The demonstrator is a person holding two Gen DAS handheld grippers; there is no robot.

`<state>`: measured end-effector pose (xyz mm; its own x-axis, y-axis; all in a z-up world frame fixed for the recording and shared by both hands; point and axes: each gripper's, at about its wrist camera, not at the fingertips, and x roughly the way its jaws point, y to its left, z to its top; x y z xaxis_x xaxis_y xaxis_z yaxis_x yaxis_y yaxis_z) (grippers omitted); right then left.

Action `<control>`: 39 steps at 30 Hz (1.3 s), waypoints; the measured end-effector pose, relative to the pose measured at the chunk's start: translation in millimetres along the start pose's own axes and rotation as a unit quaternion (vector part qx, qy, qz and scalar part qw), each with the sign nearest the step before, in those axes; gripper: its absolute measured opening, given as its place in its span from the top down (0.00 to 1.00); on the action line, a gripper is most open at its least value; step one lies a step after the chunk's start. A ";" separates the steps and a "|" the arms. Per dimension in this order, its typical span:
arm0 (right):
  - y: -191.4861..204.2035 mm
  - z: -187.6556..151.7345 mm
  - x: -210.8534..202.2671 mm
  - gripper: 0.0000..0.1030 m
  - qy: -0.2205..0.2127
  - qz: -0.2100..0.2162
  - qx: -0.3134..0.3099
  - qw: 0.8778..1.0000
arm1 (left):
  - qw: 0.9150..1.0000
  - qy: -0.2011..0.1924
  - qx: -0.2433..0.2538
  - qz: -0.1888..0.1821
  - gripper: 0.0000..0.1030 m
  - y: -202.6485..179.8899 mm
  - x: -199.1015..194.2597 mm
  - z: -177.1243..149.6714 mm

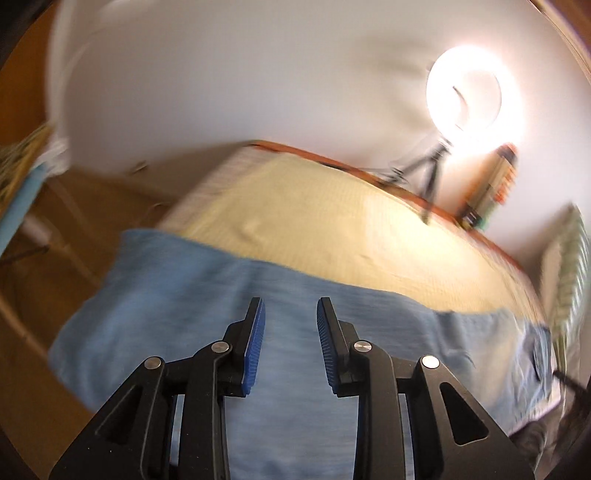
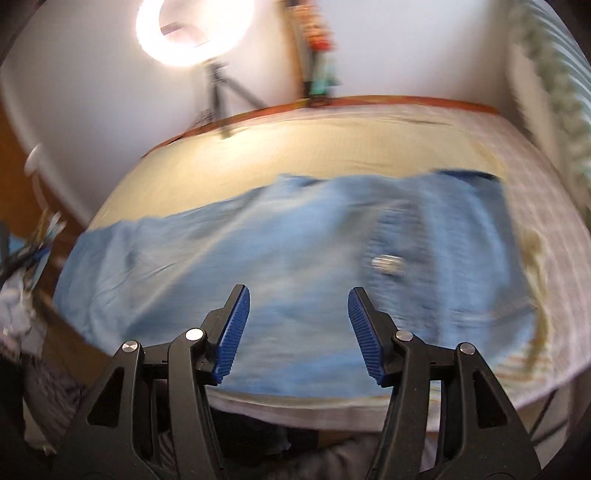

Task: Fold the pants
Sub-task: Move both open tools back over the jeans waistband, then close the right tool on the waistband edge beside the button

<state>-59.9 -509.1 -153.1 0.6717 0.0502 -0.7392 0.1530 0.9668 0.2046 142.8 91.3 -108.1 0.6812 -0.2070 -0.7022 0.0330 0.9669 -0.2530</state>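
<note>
Lying crosswise beyond both empty tongs, the jeans (image 2: 280, 251) (waist button rightward) sit nearer the right gripper (image 2: 299, 332); left gripper (image 1: 290, 343) likewise parted.

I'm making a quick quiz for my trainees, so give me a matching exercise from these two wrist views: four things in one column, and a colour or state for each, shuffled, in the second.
Things:
1. pants
2. ring light
3. bed cover
4. right gripper

Colour or state:
A. pale yellow
B. lit, glowing white
C. open, nothing between its blue pads
D. light blue, spread flat

Pairs: 1-D, 2-B, 3-A, 4-C
</note>
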 end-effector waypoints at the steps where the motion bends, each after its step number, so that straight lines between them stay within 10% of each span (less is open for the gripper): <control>1: -17.4 -3.7 -4.8 0.42 -0.004 -0.013 0.024 1.000 | 1.000 0.004 0.013 -0.011 0.74 -13.6 4.1 0.9; 13: -148.8 -39.9 -20.2 0.42 -0.004 -0.049 0.229 0.972 | 0.976 0.053 0.167 -0.131 0.67 -171.7 35.6 -12.0; 17: -160.9 -36.5 -6.8 0.63 0.006 -0.024 0.245 0.969 | 0.956 0.071 0.218 -0.181 0.66 -233.7 39.2 -27.3; 23: -156.6 -20.1 6.8 0.87 -0.005 -0.013 0.236 0.972 | 0.913 0.101 0.295 -0.264 0.64 -338.1 43.8 -60.7; 32: -154.7 -7.2 0.9 0.91 -0.021 -0.002 0.231 0.973 | 0.823 0.147 0.411 -0.363 0.59 -467.9 40.2 -143.2; 39: -173.5 -33.5 0.6 0.89 -0.013 0.007 0.267 0.964 | 0.780 0.177 0.484 -0.355 0.59 -523.9 60.1 -199.5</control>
<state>-110.2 -668.4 -210.5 0.6931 0.0491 -0.7192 0.4902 0.6993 0.5202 20.5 -457.5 -150.5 0.0015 -0.6039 -0.7971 0.9638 0.2135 -0.1600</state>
